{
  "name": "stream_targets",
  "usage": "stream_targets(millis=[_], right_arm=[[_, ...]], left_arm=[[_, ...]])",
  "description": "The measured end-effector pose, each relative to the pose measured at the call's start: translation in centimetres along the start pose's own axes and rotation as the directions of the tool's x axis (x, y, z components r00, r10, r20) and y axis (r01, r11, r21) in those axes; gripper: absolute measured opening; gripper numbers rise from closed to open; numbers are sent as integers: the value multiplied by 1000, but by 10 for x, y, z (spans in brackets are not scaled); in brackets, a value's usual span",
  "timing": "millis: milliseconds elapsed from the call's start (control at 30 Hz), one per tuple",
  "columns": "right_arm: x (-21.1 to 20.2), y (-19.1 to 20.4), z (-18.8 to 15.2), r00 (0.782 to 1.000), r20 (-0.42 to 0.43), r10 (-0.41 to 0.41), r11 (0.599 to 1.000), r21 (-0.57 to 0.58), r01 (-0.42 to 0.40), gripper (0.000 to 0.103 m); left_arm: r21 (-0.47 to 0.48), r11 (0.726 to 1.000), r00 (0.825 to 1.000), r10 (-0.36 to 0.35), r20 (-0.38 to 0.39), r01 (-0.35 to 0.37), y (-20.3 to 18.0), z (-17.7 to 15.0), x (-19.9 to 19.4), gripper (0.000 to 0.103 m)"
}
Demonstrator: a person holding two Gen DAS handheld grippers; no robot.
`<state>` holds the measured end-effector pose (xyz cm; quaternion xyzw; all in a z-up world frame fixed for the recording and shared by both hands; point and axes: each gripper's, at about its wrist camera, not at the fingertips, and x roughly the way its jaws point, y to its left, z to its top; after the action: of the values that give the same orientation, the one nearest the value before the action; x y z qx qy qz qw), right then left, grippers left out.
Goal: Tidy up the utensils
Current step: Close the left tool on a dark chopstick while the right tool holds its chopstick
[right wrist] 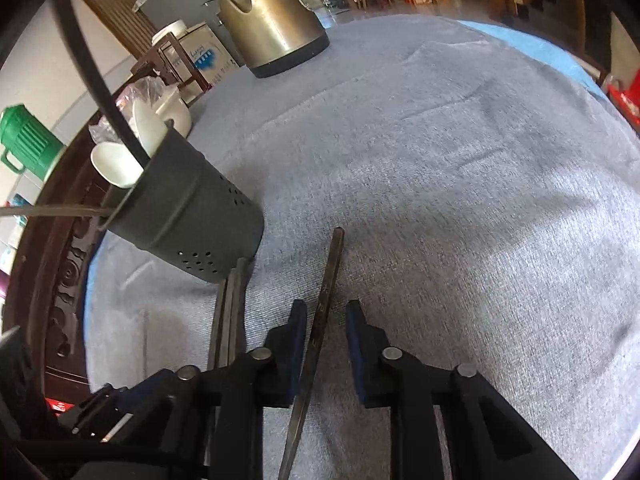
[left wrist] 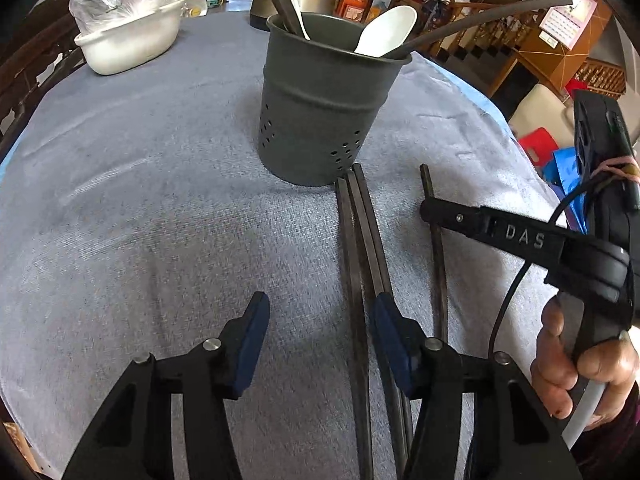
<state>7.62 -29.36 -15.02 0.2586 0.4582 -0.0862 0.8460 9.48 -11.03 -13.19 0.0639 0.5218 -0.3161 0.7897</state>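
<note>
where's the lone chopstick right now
The lone chopstick lies flat on the grey cloth, running between the open fingers of the right gripper. It sits to the right of the bundle of chopsticks whose tips touch the grey utensil cup.

My tool (right wrist: 326, 340): black, blue pads (right wrist: 297, 334). Holder (left wrist: 320, 116) dark grey, dotted holes. Chopsticks (left wrist: 358, 260) near-black. Spoon (left wrist: 386, 32) white. Counter cloth (left wrist: 160, 208) grey-blue. Kettle (right wrist: 272, 20) bronze.

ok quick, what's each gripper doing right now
left gripper: open, holding nothing.
right gripper: open, straddling a single dark chopstick, not clamped on it.
</note>
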Motion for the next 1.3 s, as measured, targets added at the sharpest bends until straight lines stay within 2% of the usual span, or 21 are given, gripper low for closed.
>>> stream_targets(millis=[133,367,567,667,867,1100,1300], right_arm=[[2,9,-2,1000,11,-20,998,-62,20,11],[0,13,-10,999,30,-21,987,-160,25,11],[-5,11,-18,1000,-2,-10,973,-229,9,11],[-8,10,-22,1000,-20,-12,967,-256,6,11],[-9,10,-23,999,-38,-17,973,-232,8,13],[-1,5,-2,996,-89,-10,994,-114,0,13],[8,15,11,994,-83,-77,989,-133,66,13]], left_arm=[[3,1000,1000,17,10,-17,-3,6,6,51],[-17,1000,1000,21,14,-21,-3,15,13,44],[-64,998,1000,13,12,-12,9,13,10,37],[-54,998,1000,12,5,-12,11,7,8,35],[-60,998,1000,15,-16,-16,19,3,2,35],[-22,999,999,38,-1,-38,14,24,2,35],[-5,999,999,37,-17,-37,8,35,17,35]])
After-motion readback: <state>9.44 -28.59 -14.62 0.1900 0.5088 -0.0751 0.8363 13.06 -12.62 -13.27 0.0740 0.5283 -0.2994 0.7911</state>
